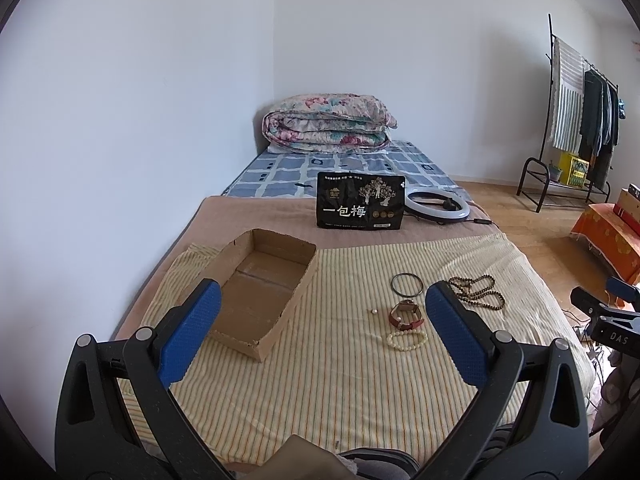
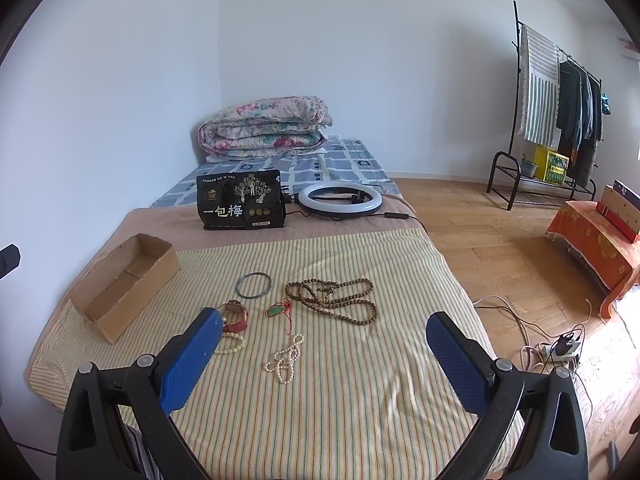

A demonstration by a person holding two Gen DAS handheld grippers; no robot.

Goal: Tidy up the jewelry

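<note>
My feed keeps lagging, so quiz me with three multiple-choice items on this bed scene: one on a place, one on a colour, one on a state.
1. Where does the open brown cardboard box lie relative to the jewelry?
A. Left of it
B. Right of it
C. On top of it

2. What colour is the long beaded necklace?
A. White
B. Brown
C. Blue

3. How do the right tongs stand?
A. Shut on the thin dark bangle
B. Shut on nothing
C. Open and empty

Answers:
1 A, the box sits at the striped cloth's left edge.
2 B, its beads look wooden brown.
3 C, the blue pads are spread wide with nothing between.
</note>
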